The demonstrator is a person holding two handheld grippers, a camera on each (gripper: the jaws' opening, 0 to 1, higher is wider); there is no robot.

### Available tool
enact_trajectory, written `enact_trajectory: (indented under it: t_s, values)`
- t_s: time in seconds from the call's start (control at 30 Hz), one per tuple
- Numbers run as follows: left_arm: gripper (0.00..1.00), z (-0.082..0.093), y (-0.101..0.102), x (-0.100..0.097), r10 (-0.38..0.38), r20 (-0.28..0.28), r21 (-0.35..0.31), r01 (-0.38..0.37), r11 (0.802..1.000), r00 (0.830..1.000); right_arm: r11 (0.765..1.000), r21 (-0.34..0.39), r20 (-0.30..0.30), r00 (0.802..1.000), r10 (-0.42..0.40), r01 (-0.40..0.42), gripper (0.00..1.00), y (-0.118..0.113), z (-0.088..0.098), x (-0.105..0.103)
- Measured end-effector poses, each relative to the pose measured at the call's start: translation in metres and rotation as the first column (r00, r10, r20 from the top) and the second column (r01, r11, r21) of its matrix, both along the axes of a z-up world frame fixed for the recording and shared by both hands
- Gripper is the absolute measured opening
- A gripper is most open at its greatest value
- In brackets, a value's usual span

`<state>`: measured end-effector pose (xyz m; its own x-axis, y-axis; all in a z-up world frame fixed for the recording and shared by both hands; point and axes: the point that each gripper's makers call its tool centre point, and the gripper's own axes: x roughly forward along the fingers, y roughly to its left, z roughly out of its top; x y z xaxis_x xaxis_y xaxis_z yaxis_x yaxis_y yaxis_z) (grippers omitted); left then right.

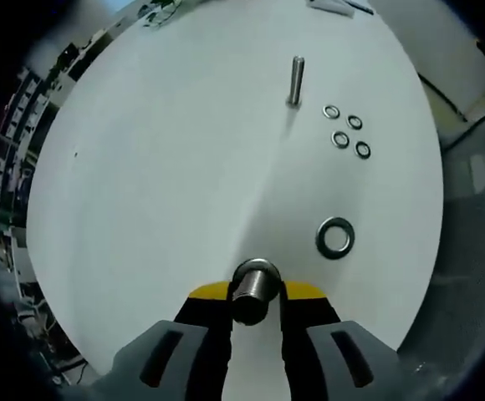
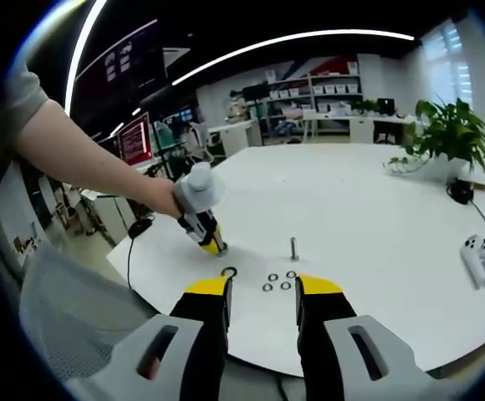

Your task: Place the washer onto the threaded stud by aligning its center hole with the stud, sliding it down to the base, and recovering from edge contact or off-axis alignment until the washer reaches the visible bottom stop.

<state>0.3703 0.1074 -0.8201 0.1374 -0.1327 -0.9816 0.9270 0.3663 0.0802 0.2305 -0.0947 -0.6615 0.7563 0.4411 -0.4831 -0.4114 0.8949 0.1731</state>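
Observation:
My left gripper [image 1: 256, 302] is shut on a thick threaded stud [image 1: 255, 288], seen end-on between the yellow-tipped jaws, low over the white table [image 1: 159, 167]. A large dark washer [image 1: 335, 237] lies flat on the table to the stud's right, apart from it. In the right gripper view, a person's hand holds the left gripper [image 2: 213, 242] tip-down on the table, with the large washer [image 2: 228, 272] just beside it. My right gripper [image 2: 262, 292] is open and holds nothing; it hovers near the table's front edge.
Several small washers [image 1: 347, 132] lie in a cluster beyond the large one. A thin bolt [image 1: 296, 81] stands upright behind them. A white controller [image 2: 477, 255] and a potted plant [image 2: 451, 134] sit at the table's right. Shelves and desks stand at the back.

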Motion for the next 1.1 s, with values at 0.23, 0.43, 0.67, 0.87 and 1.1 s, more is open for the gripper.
enact_trajectory:
  t_s: [0.23, 0.43, 0.67, 0.87, 1.1]
  values:
    - [0.20, -0.003, -0.001, -0.002, 0.019, -0.015, -0.019, -0.019, 1.000, 1.000, 1.000, -0.004, -0.005, 1.000, 0.000, 0.000, 0.33, 0.000, -0.001, 0.000]
    - [0.23, -0.003, -0.001, 0.002, 0.068, 0.008, -0.065, -0.068, 0.996, 0.998, 1.000, -0.002, -0.008, 1.000, -0.001, 0.001, 0.33, 0.000, -0.001, 0.000]
    - [0.29, 0.006, 0.002, 0.003, 0.118, 0.050, -0.113, -0.112, 0.987, 0.992, 1.000, 0.003, -0.004, 1.000, 0.004, -0.004, 0.32, 0.001, -0.001, 0.000]
    - [0.29, 0.013, 0.007, -0.007, 0.257, 0.023, -0.197, -0.247, 0.949, 0.966, 1.000, 0.006, -0.004, 1.000, 0.012, -0.012, 0.32, 0.003, 0.000, -0.001]
    - [0.30, 0.010, 0.008, -0.025, 0.257, 0.034, -0.214, -0.244, 0.946, 0.966, 1.000, 0.009, -0.002, 1.000, 0.020, -0.020, 0.32, 0.004, 0.000, -0.001]
